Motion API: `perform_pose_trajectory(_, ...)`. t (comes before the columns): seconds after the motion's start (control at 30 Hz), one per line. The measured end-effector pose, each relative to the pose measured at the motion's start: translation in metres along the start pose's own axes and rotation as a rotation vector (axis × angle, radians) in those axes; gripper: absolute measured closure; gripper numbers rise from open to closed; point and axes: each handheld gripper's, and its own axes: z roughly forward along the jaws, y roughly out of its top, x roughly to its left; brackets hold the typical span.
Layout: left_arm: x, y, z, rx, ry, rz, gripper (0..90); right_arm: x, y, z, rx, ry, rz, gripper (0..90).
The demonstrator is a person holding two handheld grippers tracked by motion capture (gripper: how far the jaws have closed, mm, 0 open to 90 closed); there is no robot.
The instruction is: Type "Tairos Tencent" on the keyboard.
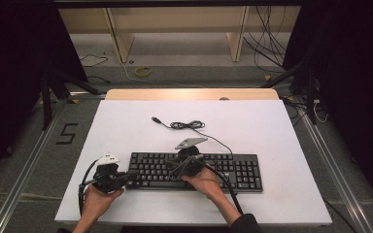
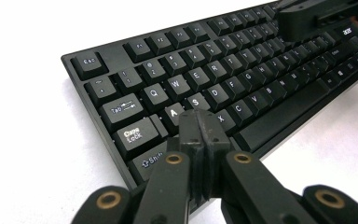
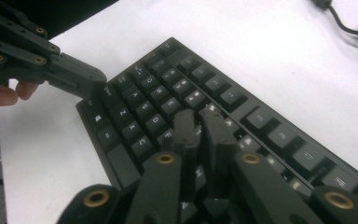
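Black full-size keyboard [image 1: 194,171], white-lettered keys

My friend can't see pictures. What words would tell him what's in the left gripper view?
The left gripper's two black jaws, pressed shut, hover over a black keyboard near the A and S keys. The keyboard lies slantwise on a white table, and the other gripper pokes in at the top right.

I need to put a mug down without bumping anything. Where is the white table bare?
The white table is bare at its far left corner, left of the coiled cable, and along the right edge beside the keyboard. The near middle is crowded: left gripper and right gripper both work over the keys.
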Motion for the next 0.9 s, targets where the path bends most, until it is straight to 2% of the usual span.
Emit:
perform_pose_trajectory(0.07, 0.0, 0.0, 0.0, 0.004, 0.002, -0.001, 89.1, 0.002, 0.002, 0.007, 0.015, -0.005, -0.003, 89.5)
perform_pose_trajectory(0.37, 0.006, -0.001, 0.001, 0.025, 0.016, -0.017, 89.1, 0.002, 0.004, 0.026, 0.052, -0.022, 0.007, 90.0)
perform_pose_trajectory(0.9, 0.008, -0.002, 0.004, 0.054, 0.02, -0.014, 89.1, 0.0, 0.003, 0.035, 0.065, -0.027, 0.012, 90.0)
